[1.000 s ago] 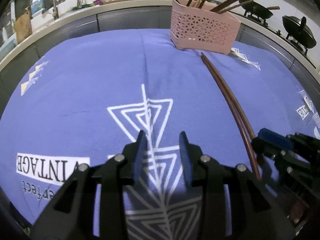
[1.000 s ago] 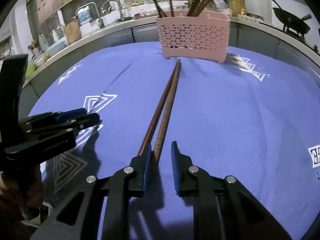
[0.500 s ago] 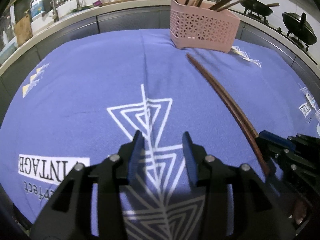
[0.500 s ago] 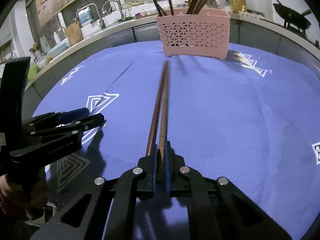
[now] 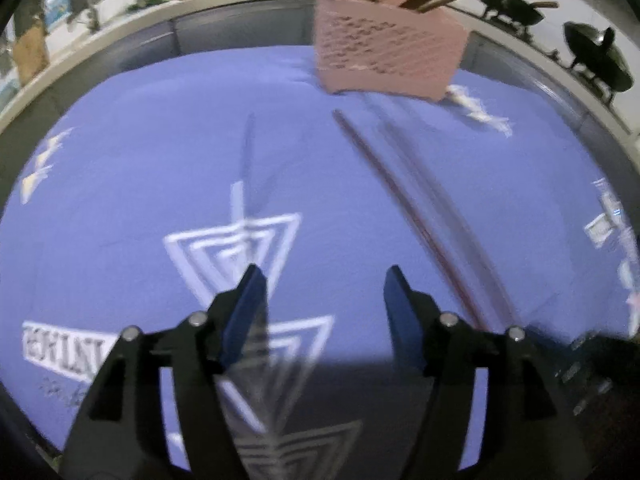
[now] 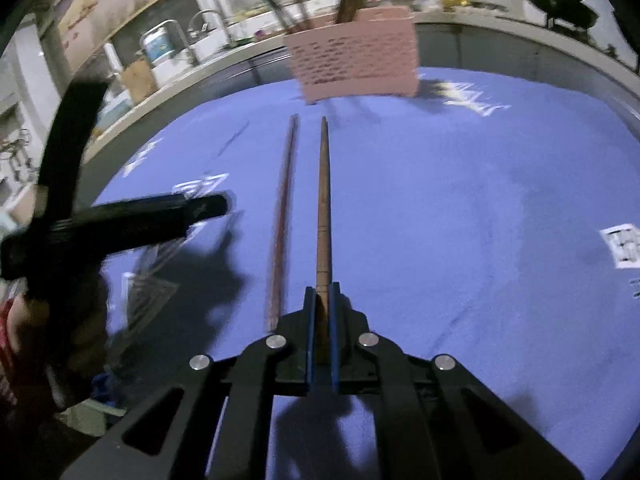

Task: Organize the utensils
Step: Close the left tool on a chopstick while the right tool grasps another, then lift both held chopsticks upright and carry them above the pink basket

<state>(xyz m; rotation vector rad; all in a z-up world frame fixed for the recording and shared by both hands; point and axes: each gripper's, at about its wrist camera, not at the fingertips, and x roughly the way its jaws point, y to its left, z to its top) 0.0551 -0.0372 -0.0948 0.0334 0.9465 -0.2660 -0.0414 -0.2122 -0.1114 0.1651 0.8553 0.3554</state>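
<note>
On blue cloth (image 6: pixel 460 208): two chopsticks (image 6: pixel 323 200), one pink basket (image 6: pixel 354 56).

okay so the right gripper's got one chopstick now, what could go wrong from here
1. The right gripper pinches the chopstick only at its end, so the long free length may swing or slip.
2. The second chopstick lies on the blue cloth close beside the held one and could get knocked.
3. The pink basket already holds several utensils, which may block the tip going in.
</note>
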